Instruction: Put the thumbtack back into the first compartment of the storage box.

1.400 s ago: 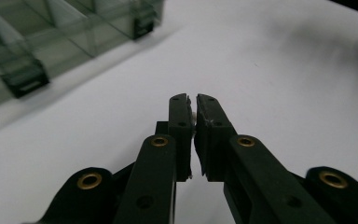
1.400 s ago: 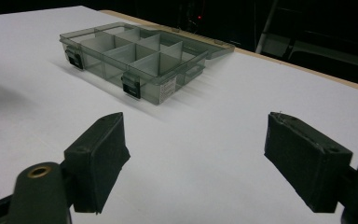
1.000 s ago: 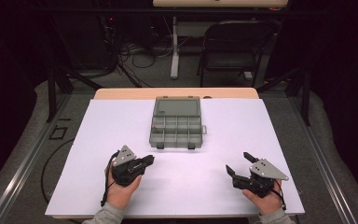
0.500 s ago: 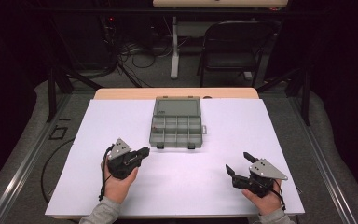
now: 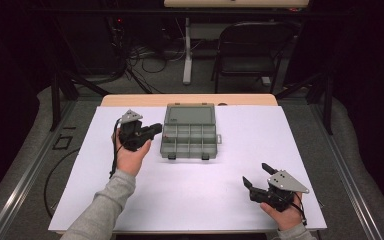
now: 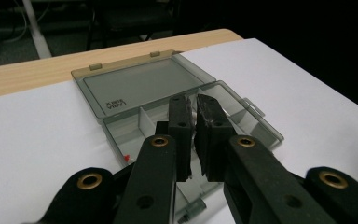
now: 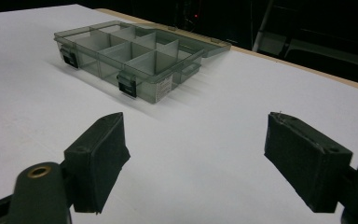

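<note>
Left gripper point(image 5: 152, 129) moved up to the open compartment box point(image 5: 190, 137), jaws nearly together just ahead of it, right gripper point(image 5: 254, 176) unmoved, jaws wide apart.

A white sheet point(image 5: 195, 180) covers most of a wooden table point(image 5: 130, 100), whose bare edge shows along the far side. Beyond it, a black folding chair point(image 5: 252, 50) stands on the grey floor beside a white desk leg point(image 5: 187, 50), with tangled cables point(image 5: 140, 60) nearby.
</note>
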Available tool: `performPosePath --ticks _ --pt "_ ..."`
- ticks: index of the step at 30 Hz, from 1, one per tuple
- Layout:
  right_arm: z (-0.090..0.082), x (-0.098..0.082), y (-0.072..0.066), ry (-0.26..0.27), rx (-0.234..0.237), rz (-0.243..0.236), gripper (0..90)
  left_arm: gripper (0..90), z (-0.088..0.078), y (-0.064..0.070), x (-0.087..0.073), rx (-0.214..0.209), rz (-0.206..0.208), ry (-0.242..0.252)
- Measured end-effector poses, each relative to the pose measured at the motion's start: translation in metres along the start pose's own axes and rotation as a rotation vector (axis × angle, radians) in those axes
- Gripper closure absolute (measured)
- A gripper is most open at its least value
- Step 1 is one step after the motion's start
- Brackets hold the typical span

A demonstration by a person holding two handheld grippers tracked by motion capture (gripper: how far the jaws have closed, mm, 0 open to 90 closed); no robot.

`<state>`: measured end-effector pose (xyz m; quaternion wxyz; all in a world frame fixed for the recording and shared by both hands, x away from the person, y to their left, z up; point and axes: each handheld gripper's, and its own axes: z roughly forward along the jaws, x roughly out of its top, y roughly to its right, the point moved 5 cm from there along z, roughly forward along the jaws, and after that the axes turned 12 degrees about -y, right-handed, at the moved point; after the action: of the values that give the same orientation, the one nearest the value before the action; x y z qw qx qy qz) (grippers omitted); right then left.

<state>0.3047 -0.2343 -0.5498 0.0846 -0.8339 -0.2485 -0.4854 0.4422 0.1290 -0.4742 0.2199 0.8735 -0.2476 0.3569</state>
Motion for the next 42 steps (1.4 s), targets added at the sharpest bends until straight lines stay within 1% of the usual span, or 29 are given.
performPosePath --ticks 3,5,7,10,13,14,18,21,25,27,29,31,35,42 --pt "0.001 0.0 -0.001 -0.002 0.003 -0.002 20.1 84.7 0.012 -0.007 0.007 -0.001 -0.028 -0.045" --pt "0.001 0.0 -0.001 -0.003 0.001 -0.002 20.1 84.7 0.021 -0.012 0.01 0.008 -0.046 -0.074" --pt "0.001 0.0 0.0 -0.003 0.002 -0.002 20.1 84.7 0.029 -0.017 0.012 0.027 -0.057 -0.109" --pt "0.001 0.0 0.0 -0.005 0.004 -0.003 20.1 84.7 0.041 -0.022 0.014 0.057 -0.073 -0.15" --pt "0.001 0.0 -0.001 -0.003 0.006 0.0 20.1 84.7 0.051 -0.025 0.016 0.082 -0.067 -0.192" --pt "0.001 0.0 -0.001 -0.003 0.006 -0.001 20.1 84.7 0.054 -0.025 0.017 0.094 -0.063 -0.202" --pt "0.001 0.0 -0.001 -0.002 0.007 0.0 20.1 84.7 0.066 -0.027 0.018 0.121 -0.06 -0.241" --pt "0.001 0.0 -0.001 -0.002 0.008 0.001 20.1 84.7 0.074 -0.028 0.018 0.134 -0.051 -0.26" --pt "0.001 0.0 -0.001 -0.003 0.009 -0.001 20.1 84.7 0.082 -0.03 0.015 0.145 -0.054 -0.284" --pt "0.001 0.0 -0.001 -0.006 0.009 -0.001 20.1 84.7 0.086 -0.032 0.013 0.15 -0.062 -0.293" --pt "0.001 0.0 0.0 -0.005 0.008 -0.003 20.1 84.7 0.09 -0.034 0.012 0.146 -0.073 -0.298" --pt "0.001 0.0 0.0 -0.006 0.008 -0.005 20.1 84.7 0.093 -0.035 0.01 0.15 -0.079 -0.312" --pt "0.001 0.0 0.0 -0.006 0.009 -0.006 20.1 84.7 0.099 -0.034 0.007 0.159 -0.071 -0.326" --pt "0.001 0.0 0.0 -0.008 0.01 -0.004 20.1 84.6 0.106 -0.032 0.003 0.157 -0.054 -0.358"
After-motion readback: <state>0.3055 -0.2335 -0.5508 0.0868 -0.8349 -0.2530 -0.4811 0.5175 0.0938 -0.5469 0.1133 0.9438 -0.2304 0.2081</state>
